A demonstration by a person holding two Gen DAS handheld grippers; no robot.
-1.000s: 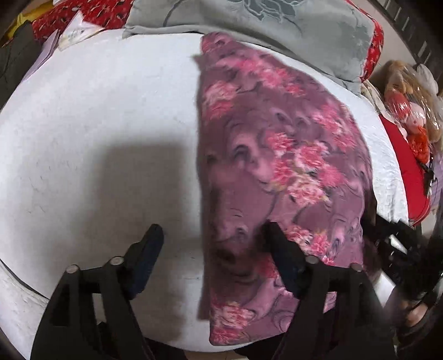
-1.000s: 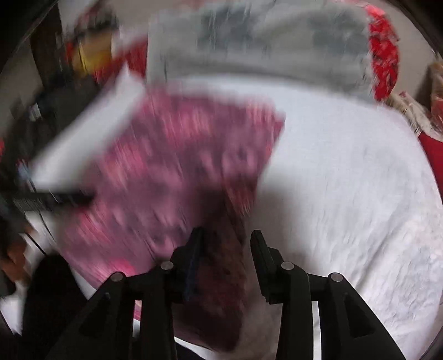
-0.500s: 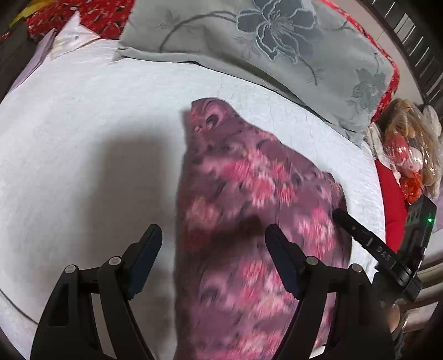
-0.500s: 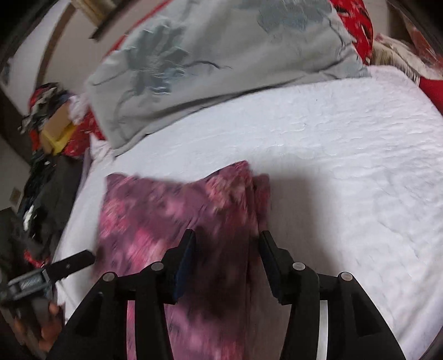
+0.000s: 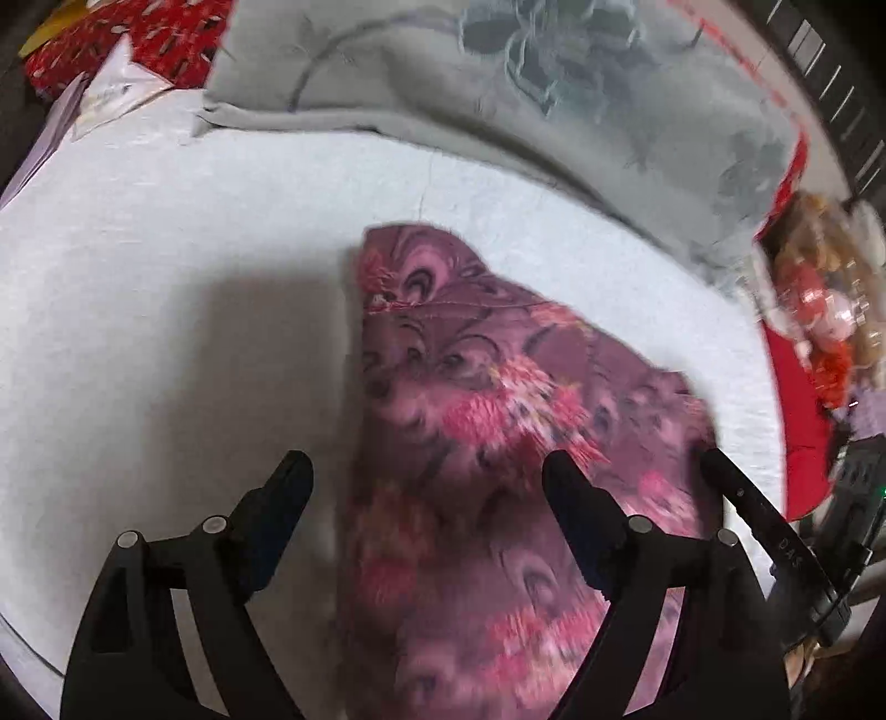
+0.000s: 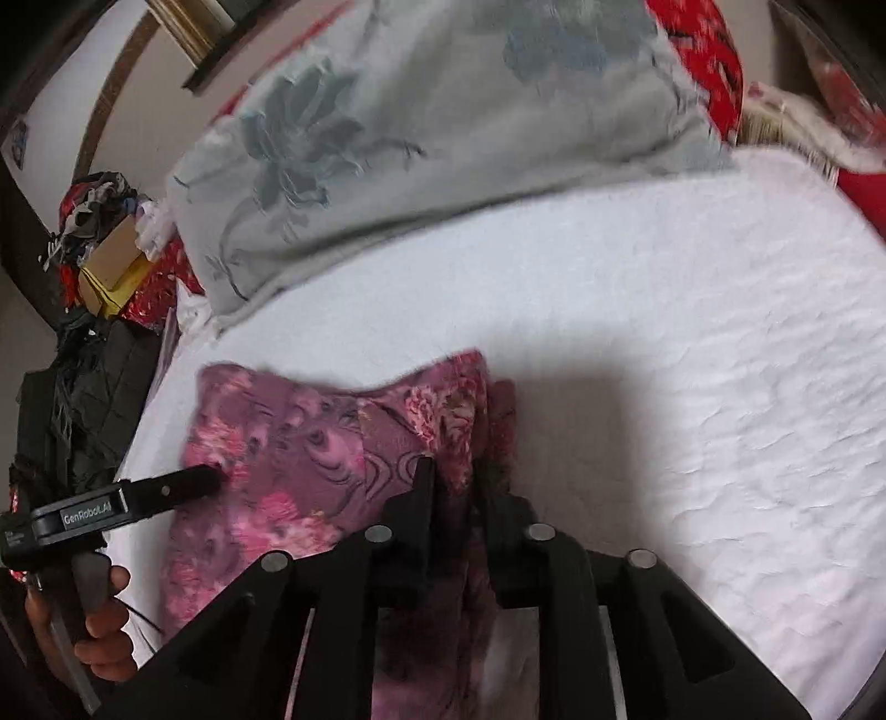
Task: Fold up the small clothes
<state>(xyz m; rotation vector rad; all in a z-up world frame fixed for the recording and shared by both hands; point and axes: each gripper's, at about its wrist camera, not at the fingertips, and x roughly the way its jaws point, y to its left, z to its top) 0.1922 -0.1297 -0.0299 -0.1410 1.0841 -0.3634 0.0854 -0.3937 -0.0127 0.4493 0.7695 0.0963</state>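
Your left claw [image 5: 426, 487] stands wide, and its jaws have just been opening further; its left finger [image 5: 277, 515] hangs over the white quilted bed cover [image 5: 166, 277], its right finger over cloth, and neither pad presses on anything. Between and beyond those fingers lies the purple fleece garment with pink flowers [image 5: 470, 443], spread on the bed cover, its narrow far end pointing toward the big grey pillow with a dark flower print [image 5: 498, 83]. To the left of that pillow, at the bed's far corner, sits a crumpled white paper [image 5: 111, 94] against a red patterned cloth [image 5: 138, 39]. Seen from your right wrist, your hand [image 6: 94, 609] holds the left claw's handle at the garment's left edge.

Your right claw [image 6: 459, 487] is drawn narrow, its jaws having just been closing, and a dark fold of the garment's right edge is pinched between them. The garment [image 6: 310, 459] lies to the left of that grip. Right of it the bed cover is bare white with a shadow across it. The view is slightly blurred.
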